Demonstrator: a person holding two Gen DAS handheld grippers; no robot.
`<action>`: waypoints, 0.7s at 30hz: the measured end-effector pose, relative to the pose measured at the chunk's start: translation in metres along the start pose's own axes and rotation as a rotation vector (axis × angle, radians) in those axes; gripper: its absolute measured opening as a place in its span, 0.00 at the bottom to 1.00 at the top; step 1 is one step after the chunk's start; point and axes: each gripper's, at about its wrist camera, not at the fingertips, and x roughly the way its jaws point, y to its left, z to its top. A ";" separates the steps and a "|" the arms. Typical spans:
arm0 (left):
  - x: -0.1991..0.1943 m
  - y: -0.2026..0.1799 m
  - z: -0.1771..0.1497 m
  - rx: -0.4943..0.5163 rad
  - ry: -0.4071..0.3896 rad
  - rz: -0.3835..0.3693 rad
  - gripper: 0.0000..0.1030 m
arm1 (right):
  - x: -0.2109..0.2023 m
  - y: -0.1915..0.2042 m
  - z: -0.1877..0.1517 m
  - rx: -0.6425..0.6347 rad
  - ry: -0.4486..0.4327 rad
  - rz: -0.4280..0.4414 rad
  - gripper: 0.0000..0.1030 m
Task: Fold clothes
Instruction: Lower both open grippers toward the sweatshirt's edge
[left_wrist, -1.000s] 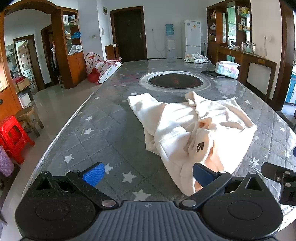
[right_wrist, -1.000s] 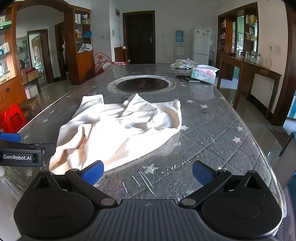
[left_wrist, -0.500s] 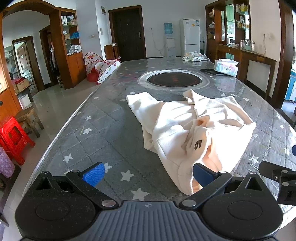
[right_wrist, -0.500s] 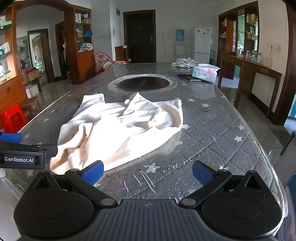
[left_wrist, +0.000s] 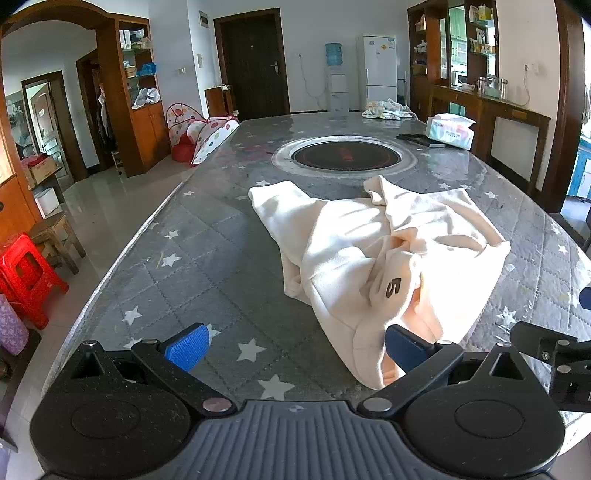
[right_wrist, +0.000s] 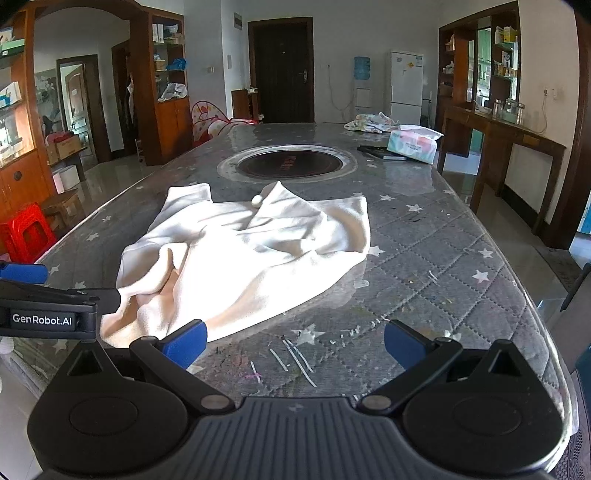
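Cream garment (left_wrist: 384, 258) lies crumpled on the long grey star-print table (left_wrist: 207, 266), on the near side of the round inset hotplate (left_wrist: 345, 156) at the table's middle. Not folded; bunched with ridges and loose flaps. A dark "5" shows on one fold toward the near end. One corner reaches almost to the hotplate's rim; the near hem trails to the table's near edge.

Left gripper (left_wrist: 295, 345): jaws spread wide, nothing between them. Its right blue pad (left_wrist: 404, 349) sits at the garment's near hem, overlapping it in the left wrist view; contact cannot be judged. Its left pad is over bare table.

Right gripper (right_wrist: 293, 341): jaws spread wide, holding nothing. From the right wrist view the garment (right_wrist: 251, 258) lies ahead and to the left, its near edge just beside the left blue pad (right_wrist: 186, 341). Table surface (right_wrist: 443, 280) between the pads carries white scratch marks.

Beyond the hotplate, on the table's right side: a tissue box (left_wrist: 450, 131) with a flat dark object (left_wrist: 421, 139) beside it, and a patterned cloth bundle (left_wrist: 388, 110) at the far end. A red plastic stool (left_wrist: 27, 273) stands on the floor left of the table.
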 end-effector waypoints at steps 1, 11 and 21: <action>0.000 0.000 0.000 0.001 0.001 -0.001 1.00 | 0.000 0.000 0.000 0.000 0.001 0.000 1.00; 0.005 0.000 0.004 0.002 0.006 -0.006 1.00 | 0.006 0.001 0.002 -0.007 0.008 0.008 1.00; 0.013 0.000 0.009 0.001 0.019 -0.012 1.00 | 0.017 0.004 0.008 -0.020 0.021 0.024 1.00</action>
